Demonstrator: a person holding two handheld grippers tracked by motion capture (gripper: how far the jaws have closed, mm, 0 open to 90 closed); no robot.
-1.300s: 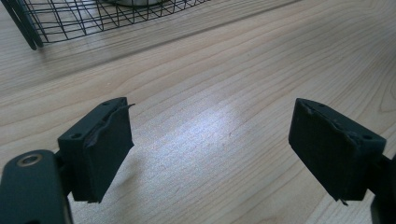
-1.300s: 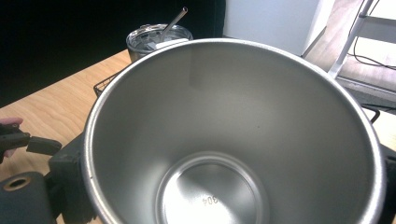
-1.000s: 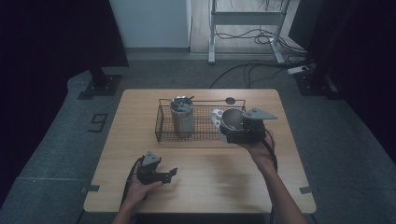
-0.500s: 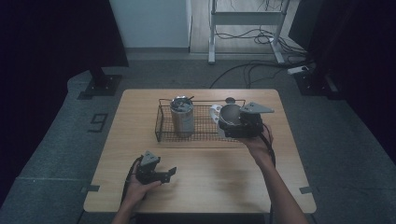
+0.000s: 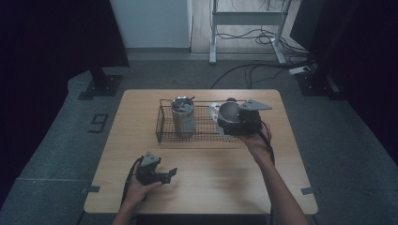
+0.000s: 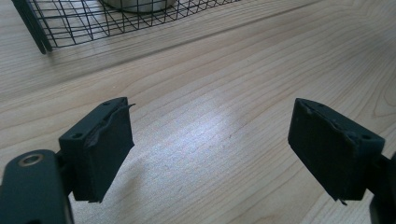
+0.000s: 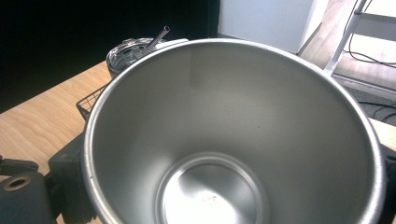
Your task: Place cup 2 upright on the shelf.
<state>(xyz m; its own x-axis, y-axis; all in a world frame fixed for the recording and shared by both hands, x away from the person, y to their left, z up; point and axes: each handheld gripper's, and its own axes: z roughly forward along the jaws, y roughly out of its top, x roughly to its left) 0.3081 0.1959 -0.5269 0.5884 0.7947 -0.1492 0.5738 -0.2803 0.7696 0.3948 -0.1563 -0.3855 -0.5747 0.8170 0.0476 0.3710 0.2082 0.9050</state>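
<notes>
Scene: a wooden table point(image 5: 211, 183) is seen from above, with a wire basket point(image 5: 162, 123) set across its far half.

Cup: a bare steel cup point(image 5: 228, 112) is held over the right end of the basket, and its mouth is tilted back toward the hand.

Right gripper: the right gripper point(image 5: 229, 123) is clamped on the cup, with a black jaw pressed against each side of the wall. In the right gripper view the cup's hollow point(image 7: 224, 140) is looked straight into.

Left gripper: the left gripper point(image 5: 162, 176) is rested on the near left of the table, well apart from the basket. Its jaws are spread and nothing is held between them, as the left gripper view point(image 6: 210, 149) confirms.

Neighbour: a lidded tumbler point(image 5: 183, 118) with a straw point(image 7: 156, 39) is stood upright in the middle of the basket, near the cup but not touching it.

Step judged in hand: the cup is probably being set into, or lifted from, the basket's right end. Which of the two cannot be told.

Done well: the grip should be kept firm on the smooth steel. The cup should be brought upright before it is lowered. The basket's rim and the tumbler's straw should be cleared, and the jaws should be released only once the base is seated flat on the mesh.

Risk: a tilted cup could be caught on the wire or tipped over.
</notes>
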